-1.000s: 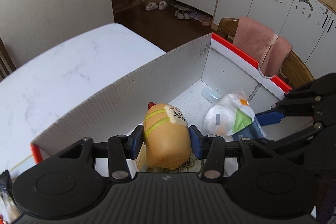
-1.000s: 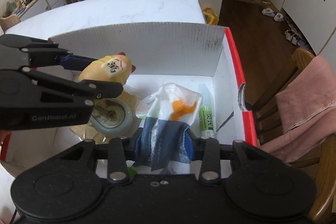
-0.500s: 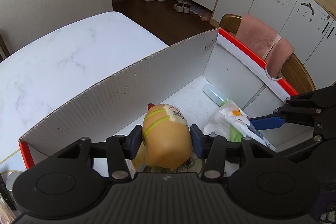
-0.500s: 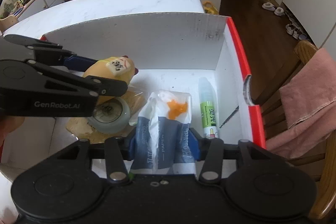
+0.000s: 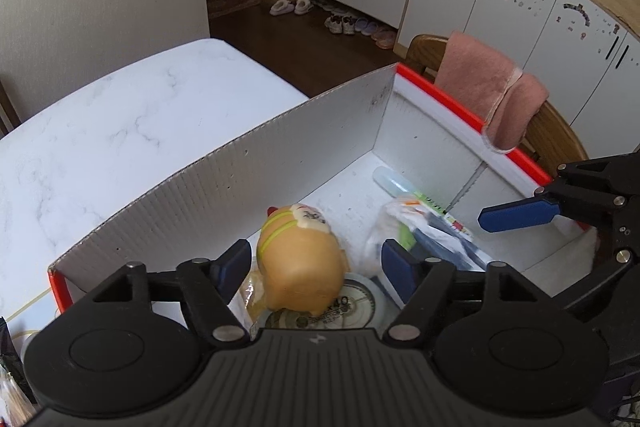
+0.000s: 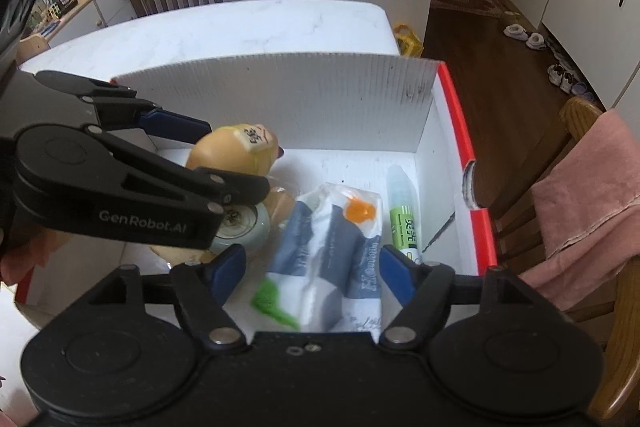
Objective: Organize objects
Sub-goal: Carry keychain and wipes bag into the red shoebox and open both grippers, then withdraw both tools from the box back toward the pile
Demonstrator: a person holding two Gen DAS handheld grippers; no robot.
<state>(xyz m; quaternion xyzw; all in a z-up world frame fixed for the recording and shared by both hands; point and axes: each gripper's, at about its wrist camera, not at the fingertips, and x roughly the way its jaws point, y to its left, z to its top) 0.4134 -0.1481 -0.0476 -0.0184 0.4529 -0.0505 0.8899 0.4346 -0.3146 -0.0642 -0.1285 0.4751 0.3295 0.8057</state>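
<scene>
Toy (image 5: 300, 259) and tissue pack (image 6: 332, 259) lie between just-opened fingers (image 5: 234, 263), untouched.

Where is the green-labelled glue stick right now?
Right wrist view: the green-labelled glue stick lies on the box floor beside the red-edged right wall, just right of the blue-and-white tissue packet.
</scene>
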